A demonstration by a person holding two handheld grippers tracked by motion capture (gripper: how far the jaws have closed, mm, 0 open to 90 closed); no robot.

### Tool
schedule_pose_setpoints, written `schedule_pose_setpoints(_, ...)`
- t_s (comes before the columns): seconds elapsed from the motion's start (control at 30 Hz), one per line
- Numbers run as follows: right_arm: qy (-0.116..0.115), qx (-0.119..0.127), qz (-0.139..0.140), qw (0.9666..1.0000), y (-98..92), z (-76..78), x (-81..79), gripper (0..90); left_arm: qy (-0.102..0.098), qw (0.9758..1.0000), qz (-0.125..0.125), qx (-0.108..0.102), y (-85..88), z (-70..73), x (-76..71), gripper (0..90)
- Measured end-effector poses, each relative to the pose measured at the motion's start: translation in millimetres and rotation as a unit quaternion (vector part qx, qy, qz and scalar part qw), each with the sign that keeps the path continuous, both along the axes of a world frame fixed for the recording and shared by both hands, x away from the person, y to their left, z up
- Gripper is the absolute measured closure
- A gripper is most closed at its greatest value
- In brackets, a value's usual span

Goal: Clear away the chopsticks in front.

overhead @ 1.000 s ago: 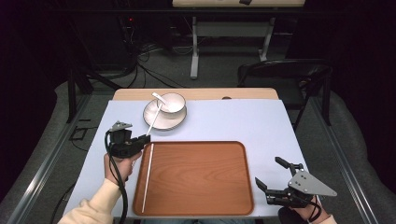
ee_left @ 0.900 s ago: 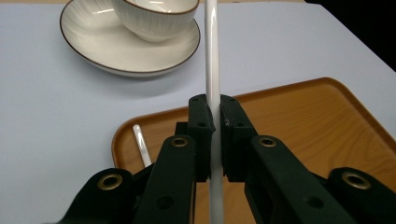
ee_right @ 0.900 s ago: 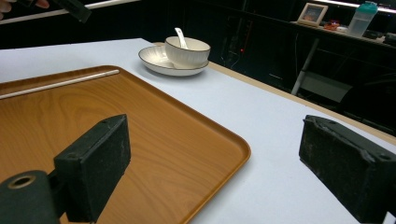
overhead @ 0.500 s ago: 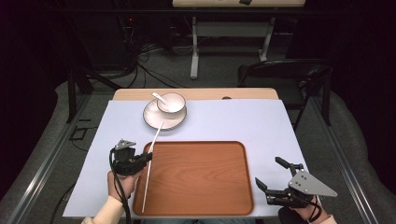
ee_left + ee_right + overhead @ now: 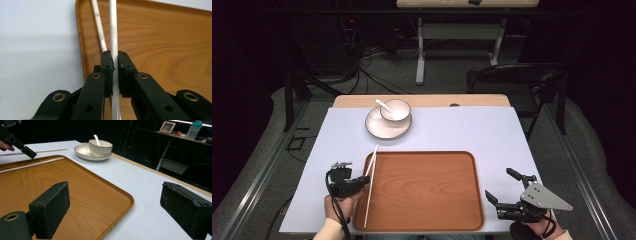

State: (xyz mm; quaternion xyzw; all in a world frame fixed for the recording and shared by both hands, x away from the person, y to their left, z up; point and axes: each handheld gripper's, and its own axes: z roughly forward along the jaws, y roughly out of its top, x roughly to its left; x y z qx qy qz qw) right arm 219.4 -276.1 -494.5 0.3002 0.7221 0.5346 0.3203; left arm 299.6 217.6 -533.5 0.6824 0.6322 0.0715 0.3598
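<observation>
While the left gripper (image 5: 362, 181) is pinching one white chopstick (image 5: 113, 30) between pressed jaws over the tray's (image 5: 427, 220) left rim, presumably to lay it beside the second chopstick (image 5: 98, 25), the right gripper (image 5: 502, 192) is idling, jaws spread.

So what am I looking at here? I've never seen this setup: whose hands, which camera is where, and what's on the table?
A person holds a two-jaw gripper in each hand. One camera looks down from above; the other two ride on the grippers, looking along their black jaws. The left gripper is shut on one white chopstick over the wooden tray's left edge; a second chopstick lies beside it. The right gripper is open, holding nothing. Farther back on the table, a bowl with a spoon sits on a plate.
</observation>
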Motion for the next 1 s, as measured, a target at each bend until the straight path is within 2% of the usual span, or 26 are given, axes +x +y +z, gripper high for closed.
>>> schedule_pose_setpoints(0.1,0.0,0.001,0.0,1.0,0.1,0.0,-0.2,8.5,0.002,0.9999,0.009,0.009,-0.1,-2.6,-2.3,84.4)
schedule_pose_setpoints(0.17,0.0,0.0,0.0,1.0,0.0,0.0,0.0,8.5,0.011,0.9999,0.006,0.012,-1.7,-5.2,-3.0,84.4)
schedule_pose_setpoints(0.33,-0.001,0.001,0.001,1.0,-0.1,0.0,-0.4,8.4,0.016,0.9996,0.011,0.021,-3.4,-6.8,-1.8,84.4)
schedule_pose_setpoints(0.47,-0.001,0.001,0.002,1.0,0.0,0.0,-0.4,8.4,0.025,0.9987,0.012,0.041,-9.2,-11.5,-0.5,84.1)
schedule_pose_setpoints(0.53,0.0,0.0,0.002,1.0,0.3,0.0,-0.3,8.4,0.022,0.9983,0.009,0.053,-12.7,-11.9,1.4,83.7)
schedule_pose_setpoints(0.57,-0.001,0.0,0.002,1.0,0.3,0.0,-0.4,8.4,0.022,0.9983,0.009,0.053,-12.7,-11.9,1.4,82.7)
schedule_pose_setpoints(0.6,-0.002,-0.001,0.002,1.0,0.2,0.0,-0.6,8.4,0.02,0.9975,0.003,0.067,-14.3,-11.0,2.4,79.6)
schedule_pose_setpoints(0.67,-0.003,0.0,0.002,1.0,-0.1,-0.1,-0.9,8.3,0.018,0.9973,-0.001,0.071,-17.0,-10.6,2.2,75.4)
schedule_pose_setpoints(0.8,-0.003,-0.001,0.002,1.0,0.2,-0.1,-0.7,8.3,0.018,0.9972,-0.008,0.072,-18.4,-10.1,2.3,72.2)
schedule_pose_setpoints(1.0,-0.002,-0.002,0.002,1.0,0.4,-0.1,-0.4,8.3,0.017,0.9969,-0.023,0.073,-18.8,-9.2,3.3,61.6)
